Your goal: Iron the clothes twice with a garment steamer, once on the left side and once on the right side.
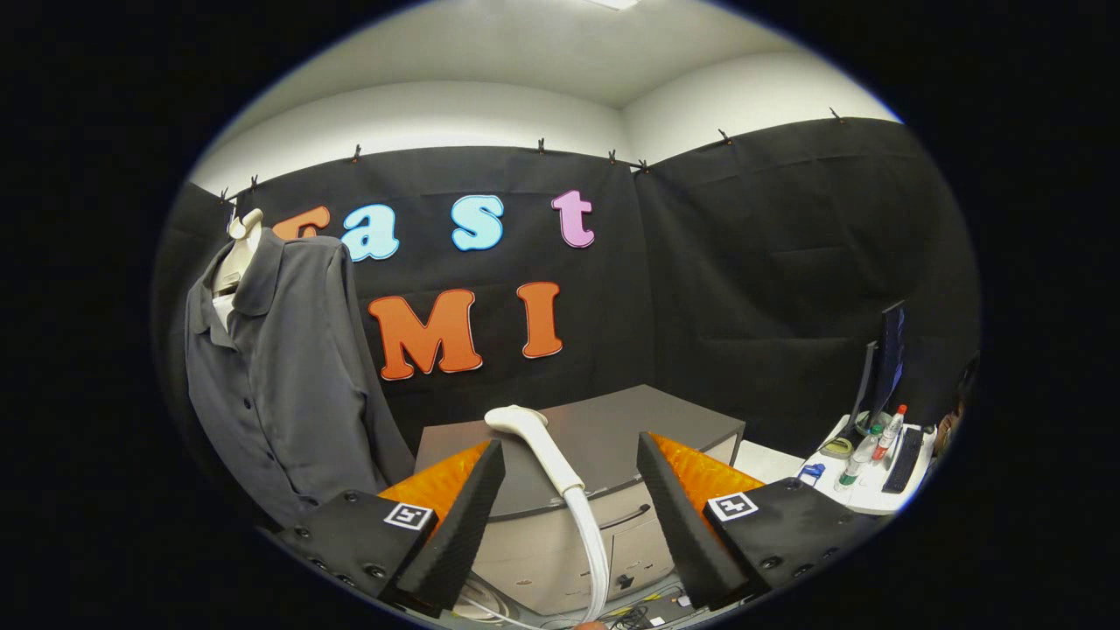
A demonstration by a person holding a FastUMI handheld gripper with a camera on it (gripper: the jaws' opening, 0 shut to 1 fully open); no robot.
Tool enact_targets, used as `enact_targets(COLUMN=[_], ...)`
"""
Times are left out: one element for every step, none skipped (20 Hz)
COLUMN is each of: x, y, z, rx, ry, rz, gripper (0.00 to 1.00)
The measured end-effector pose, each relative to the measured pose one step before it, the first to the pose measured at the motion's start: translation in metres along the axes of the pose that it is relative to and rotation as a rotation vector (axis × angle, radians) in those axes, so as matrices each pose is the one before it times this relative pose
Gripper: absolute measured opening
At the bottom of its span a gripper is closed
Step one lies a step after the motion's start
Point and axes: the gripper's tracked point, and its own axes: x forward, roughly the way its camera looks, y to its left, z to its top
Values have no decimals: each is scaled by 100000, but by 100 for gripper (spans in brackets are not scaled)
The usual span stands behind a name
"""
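A dark grey button shirt (280, 376) hangs on a pale mannequin form (238, 254), off to the left beyond my fingers. The white garment steamer head (534, 437) lies on the edge of a grey cabinet top (612, 429), straight ahead between my two fingers and some way beyond them. Its white hose (593, 542) drops down toward the floor. My gripper (570, 455) is open wide, with nothing between its fingers (477, 499).
The grey cabinet has drawers (560, 542) on its front, and cables lie on the floor below. To the right, a white desk (866, 490) carries bottles, a keyboard and a monitor (888, 359). Black cloth walls close in the booth.
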Motion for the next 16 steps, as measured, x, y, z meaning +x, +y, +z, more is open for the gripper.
enact_targets(x=[117,68,84,-33,81,98,110,150,118,178,178,245,368,334,354,341], y=[69,134,210,209,91,26,153,55,-64,-93,48,-118,-31,42,-150,-135], z=[-39,56,79,1,-110,-108,-97,15,-80,-25,140,90,96,168,129,177], rx=[-400,-369,-303,-220,-133,-59,-2,89,58,110,145,117,48,-211,-312,-448], ry=[170,99,300,183,157,233,249,103,192,167,65,-33,63,-151,-201,-178], rz=[161,244,355,418,390,421,517,511,514,421,491,527,627,1131,862,766], gripper=[98,98,98,98,98,98,98,98,98,98,98,98,98,98,98,98])
